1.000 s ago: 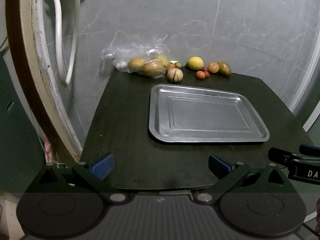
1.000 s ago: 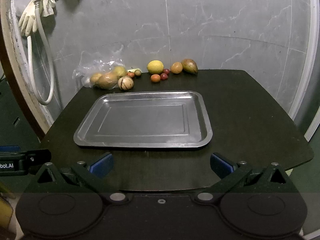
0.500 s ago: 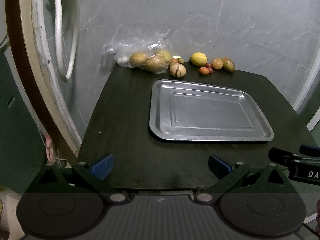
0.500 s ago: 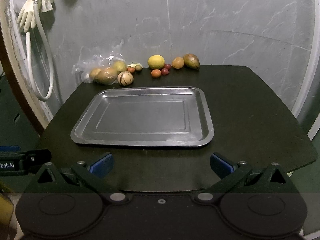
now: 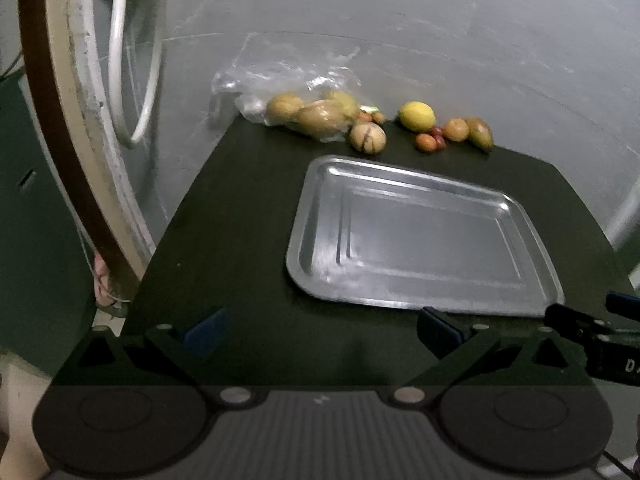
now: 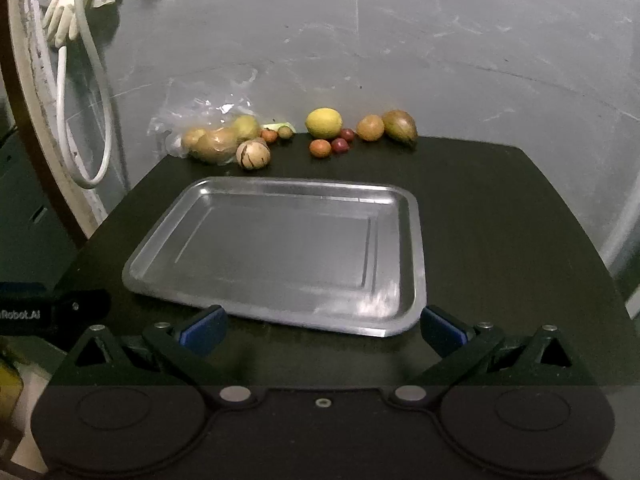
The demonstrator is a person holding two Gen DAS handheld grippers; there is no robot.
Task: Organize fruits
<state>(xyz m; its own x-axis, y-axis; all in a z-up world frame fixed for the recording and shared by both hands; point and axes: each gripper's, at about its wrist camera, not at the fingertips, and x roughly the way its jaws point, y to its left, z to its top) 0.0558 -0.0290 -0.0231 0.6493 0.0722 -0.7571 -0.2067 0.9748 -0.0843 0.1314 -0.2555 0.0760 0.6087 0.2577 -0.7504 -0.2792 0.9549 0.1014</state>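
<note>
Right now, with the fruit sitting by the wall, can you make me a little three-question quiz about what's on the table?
1. True or false: the metal tray already has fruit in it.
2. Which fruit lies nearest the far edge of the tray? A) the yellow lemon B) the striped round fruit C) the green-brown mango
3. Fill in: the pale fruits at the far left lie partly inside a clear plastic ____.

Key: 1 false, the tray holds nothing. 2 B. 3 bag.

Both the left tool and the right tool are open, at the near edge of the table.
</note>
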